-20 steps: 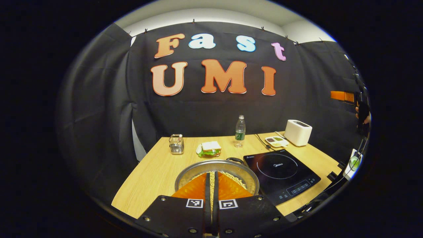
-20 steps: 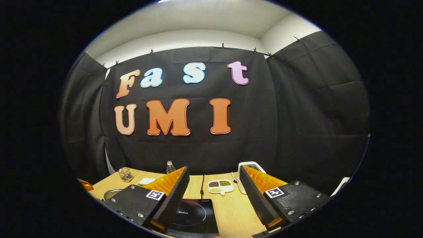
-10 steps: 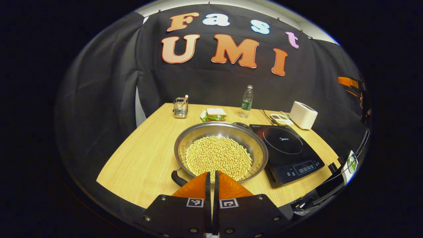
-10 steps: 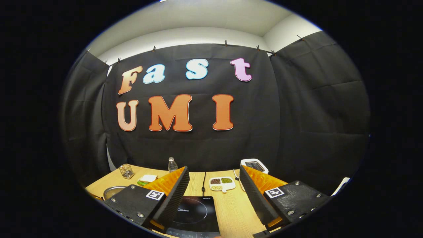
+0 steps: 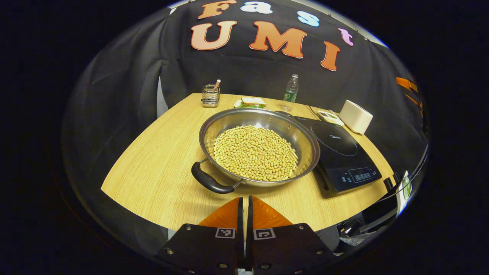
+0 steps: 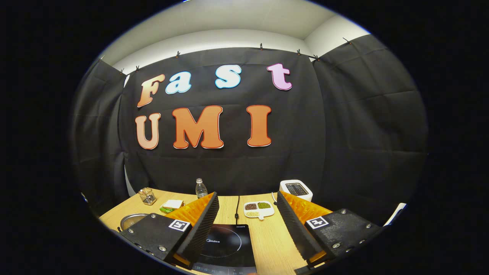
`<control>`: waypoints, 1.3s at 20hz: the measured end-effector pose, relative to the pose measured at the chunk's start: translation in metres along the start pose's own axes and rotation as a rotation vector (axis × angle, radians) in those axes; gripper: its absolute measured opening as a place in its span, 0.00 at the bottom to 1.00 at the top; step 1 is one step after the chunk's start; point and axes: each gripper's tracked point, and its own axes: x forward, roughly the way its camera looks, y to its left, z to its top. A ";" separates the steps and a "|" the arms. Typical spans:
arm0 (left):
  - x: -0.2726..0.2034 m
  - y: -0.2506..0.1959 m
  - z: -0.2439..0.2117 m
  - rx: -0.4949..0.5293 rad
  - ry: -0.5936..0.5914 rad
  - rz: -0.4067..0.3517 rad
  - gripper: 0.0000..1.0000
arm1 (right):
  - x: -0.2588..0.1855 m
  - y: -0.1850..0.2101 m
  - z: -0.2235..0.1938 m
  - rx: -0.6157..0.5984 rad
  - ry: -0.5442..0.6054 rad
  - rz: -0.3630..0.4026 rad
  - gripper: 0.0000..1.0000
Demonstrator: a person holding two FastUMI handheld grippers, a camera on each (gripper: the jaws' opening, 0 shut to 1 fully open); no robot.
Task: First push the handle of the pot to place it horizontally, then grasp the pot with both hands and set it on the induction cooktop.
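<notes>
Nearest in the left gripper view, left hand-held gripper (image 5: pixel 244 204) clenched on nothing, fingers pressed together, poised above the front edge of the bench (image 5: pixel 153 179) and apart from the pot. Just beyond, near handle (image 5: pixel 209 182) of the pot (image 5: pixel 259 147): a dark curved loop on thin metal brackets, sticking out toward the front-left. Probably the point to push, low and sideways, since a closed fingertip pair gives a firm blunt face. Past that, wide shallow steel pan piled with pale beans (image 5: pixel 255 152), resting on the bench, its right rim just beside the induction cooktop (image 5: pixel 340 152), maybe overlapping its edge. Likely heavy with that load, rigid, polished and slippery at the rim; beans loose, so liable to roll and spill on any tilt. Best taken by both loop handles and kept level; far handle (image 5: pixel 284 113) barely seen behind the rim. Glass cooktop surface likely scratch-prone, so a gentle set-down advised.

In the right gripper view, right hand-held gripper (image 6: pixel 246 221) spread wide and empty, hanging over the cooktop's near part. Farther back: sandwich plate (image 5: pixel 250 102), utensil caddy (image 5: pixel 211 94), water bottle (image 5: pixel 291 88), toaster (image 5: pixel 356 116), small sectioned dish (image 6: pixel 259 209).
</notes>
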 end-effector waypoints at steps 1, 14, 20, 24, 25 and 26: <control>0.003 0.001 -0.002 0.008 0.008 0.011 0.03 | 0.000 -0.001 -0.001 0.000 0.000 -0.001 0.95; 0.030 0.024 0.000 -0.032 0.050 0.076 0.03 | 0.008 -0.014 -0.002 0.018 -0.002 -0.029 0.95; 0.037 0.045 0.009 -0.030 0.048 0.115 0.02 | 0.011 -0.013 -0.002 0.005 -0.007 -0.040 0.95; 0.047 0.067 0.019 -0.010 0.030 0.151 0.02 | 0.012 -0.009 0.002 0.000 -0.019 -0.045 0.95; 0.050 0.073 0.021 -0.005 0.023 0.157 0.02 | 0.013 -0.008 0.000 0.001 -0.019 -0.045 0.95; 0.052 0.078 0.024 -0.001 0.016 0.160 0.02 | 0.014 -0.007 0.000 0.000 -0.017 -0.046 0.95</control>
